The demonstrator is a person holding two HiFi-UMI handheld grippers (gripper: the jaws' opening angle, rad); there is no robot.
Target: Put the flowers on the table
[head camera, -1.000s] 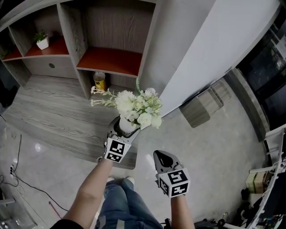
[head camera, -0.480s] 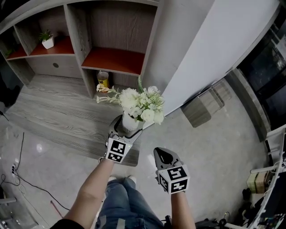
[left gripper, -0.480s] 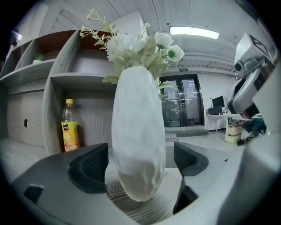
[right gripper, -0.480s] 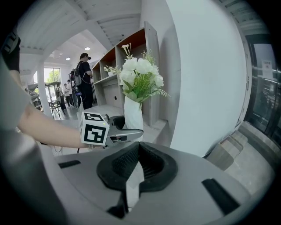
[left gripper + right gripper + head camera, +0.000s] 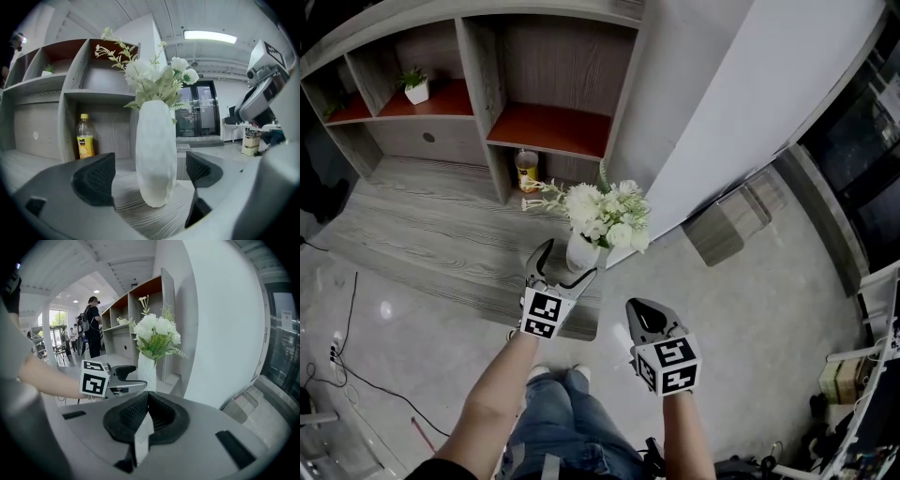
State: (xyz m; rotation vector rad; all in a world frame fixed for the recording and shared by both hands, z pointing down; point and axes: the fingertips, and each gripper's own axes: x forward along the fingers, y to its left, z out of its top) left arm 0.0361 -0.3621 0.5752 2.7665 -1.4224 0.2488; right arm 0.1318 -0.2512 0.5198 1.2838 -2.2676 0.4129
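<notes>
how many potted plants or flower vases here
2: white vase of flowers on the platform, between the open left tongs; small potted plant on the upper-left shelf. Others may be hidden.

A staged home corner inside a large lab or office hall is shown. A wooden shelving unit [image 5: 544, 84] is set on a low plank platform [image 5: 422, 225], which is surrounded by polished grey floor [image 5: 741, 319]. Left of the unit, cables [image 5: 337, 352] and standing people [image 5: 93, 326] are seen. Right of it are glass doors [image 5: 197, 112] and a ceiling strip light [image 5: 210, 36].
</notes>
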